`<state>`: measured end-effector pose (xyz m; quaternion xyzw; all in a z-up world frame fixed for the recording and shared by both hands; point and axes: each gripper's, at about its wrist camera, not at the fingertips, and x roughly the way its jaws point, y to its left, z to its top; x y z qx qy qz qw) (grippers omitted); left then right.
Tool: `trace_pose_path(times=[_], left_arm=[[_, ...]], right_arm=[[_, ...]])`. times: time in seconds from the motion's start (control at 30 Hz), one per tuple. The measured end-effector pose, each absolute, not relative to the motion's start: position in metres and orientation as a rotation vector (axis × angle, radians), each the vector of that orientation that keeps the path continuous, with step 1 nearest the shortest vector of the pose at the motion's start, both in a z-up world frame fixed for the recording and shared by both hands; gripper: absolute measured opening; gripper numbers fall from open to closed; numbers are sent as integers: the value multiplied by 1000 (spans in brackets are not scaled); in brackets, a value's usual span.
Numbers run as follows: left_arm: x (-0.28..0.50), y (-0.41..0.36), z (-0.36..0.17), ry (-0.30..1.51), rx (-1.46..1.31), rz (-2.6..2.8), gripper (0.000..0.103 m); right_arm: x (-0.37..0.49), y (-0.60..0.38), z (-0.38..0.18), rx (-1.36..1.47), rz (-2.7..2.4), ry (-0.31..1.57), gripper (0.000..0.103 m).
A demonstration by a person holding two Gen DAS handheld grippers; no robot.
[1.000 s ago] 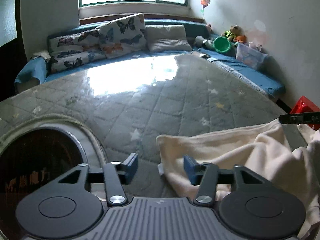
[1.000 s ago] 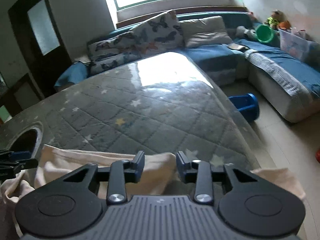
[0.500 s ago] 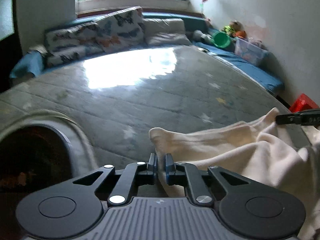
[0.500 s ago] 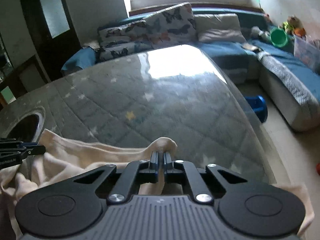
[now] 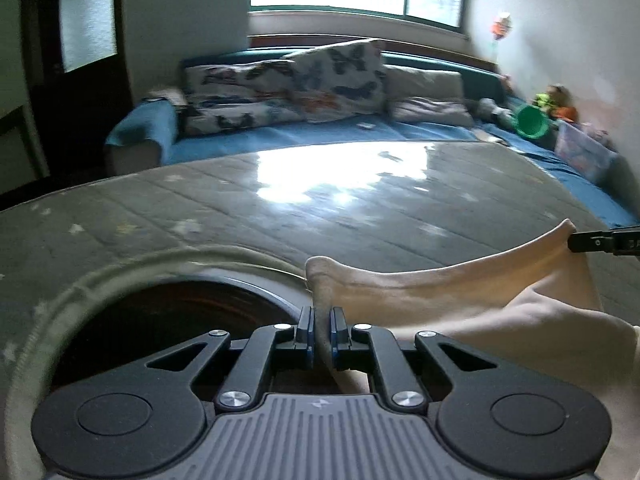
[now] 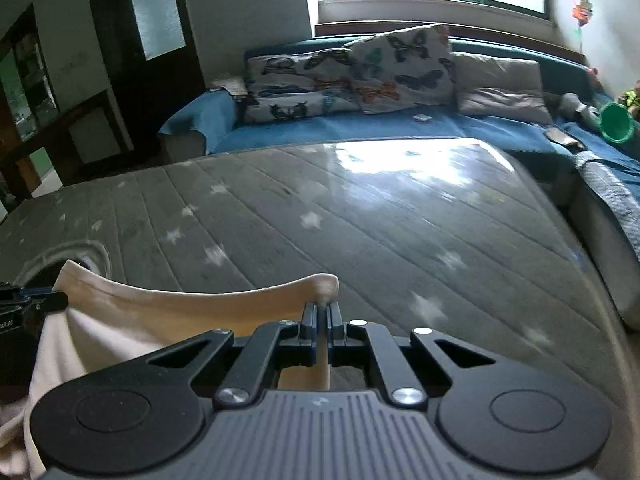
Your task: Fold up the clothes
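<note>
A cream garment (image 5: pixel 460 296) hangs stretched between my two grippers above the grey quilted table cover (image 5: pixel 360 216). My left gripper (image 5: pixel 321 322) is shut on one corner of its upper edge. My right gripper (image 6: pixel 321 316) is shut on the other corner, and the cream garment (image 6: pixel 180 312) sags to the left from it. The right gripper's tip shows at the right edge of the left wrist view (image 5: pixel 604 240). The left gripper's tip shows at the left edge of the right wrist view (image 6: pixel 32 302). The rest of the cloth drops below the frames.
A round dark opening (image 5: pixel 168 320) in the table cover lies under the left gripper. A blue sofa (image 6: pixel 400 128) with butterfly cushions (image 6: pixel 352 76) runs along the far side, with a green bucket (image 5: pixel 531 120) and a clear box (image 5: pixel 584 152) at right. The table's right edge (image 6: pixel 592 280) drops off.
Both grippers went from open to shut on the garment's corners, then lifted it off the table and pulled the edge taut between them. Both views have tilted up.
</note>
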<state>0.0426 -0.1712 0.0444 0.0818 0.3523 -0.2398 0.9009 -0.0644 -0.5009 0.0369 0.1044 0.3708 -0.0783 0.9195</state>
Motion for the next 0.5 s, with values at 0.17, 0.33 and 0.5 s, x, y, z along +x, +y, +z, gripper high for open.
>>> trace_pose_path(times=[0.17,0.33,0.5], left_arm=[[83,-160,49,722,166,-421,9],[109,-155,50,756,124,-395,13],[95,-141,51,765,142,-395,30]], right_arm=[[-12,-491,30,200,-149,779,4],[21,-483,22,191,-129,802,9],[4,-475,36,128,-113,769,18]])
